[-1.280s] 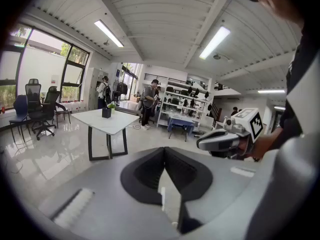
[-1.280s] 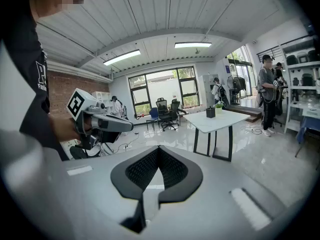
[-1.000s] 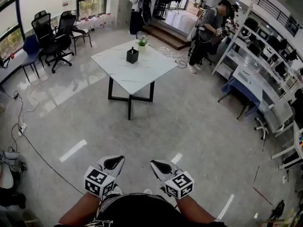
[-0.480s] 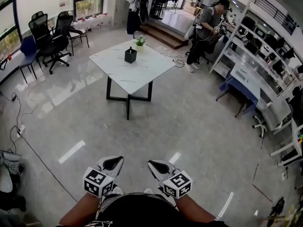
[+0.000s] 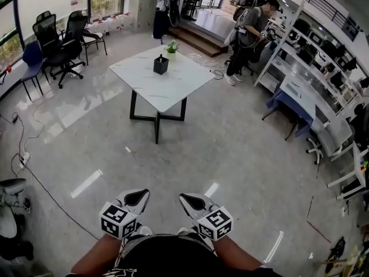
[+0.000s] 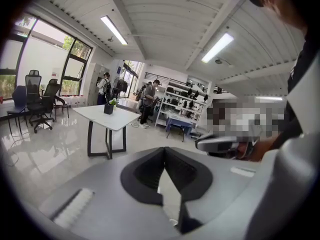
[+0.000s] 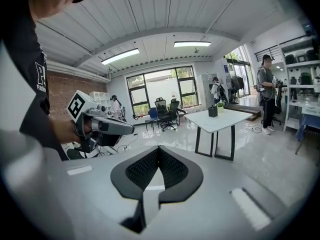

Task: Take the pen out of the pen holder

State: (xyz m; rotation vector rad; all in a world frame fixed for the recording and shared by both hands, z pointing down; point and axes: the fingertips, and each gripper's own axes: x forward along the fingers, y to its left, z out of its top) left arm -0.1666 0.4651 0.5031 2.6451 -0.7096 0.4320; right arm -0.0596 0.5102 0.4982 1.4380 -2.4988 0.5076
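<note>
Far across glossy floor [image 5: 230, 154], white table [image 5: 176, 88] bears pen holder [image 5: 161, 65]; left tongs [image 5: 138, 194], right tongs [image 5: 188, 199] closed, empty.

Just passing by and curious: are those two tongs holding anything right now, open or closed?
Left tongs: closed, holding nothing.
Right tongs: closed, holding nothing.

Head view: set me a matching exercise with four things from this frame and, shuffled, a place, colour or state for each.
Things:
1. pen holder
2. potted plant
3. office chairs
4. left claw

Descriptions:
A. black, wheeled, off at the room's left side
B. black, standing on the white table
C. shut, empty, held low by the person's body
D. green leaves, beside the table's far edge

Pairs: 1-B, 2-D, 3-A, 4-C
</note>
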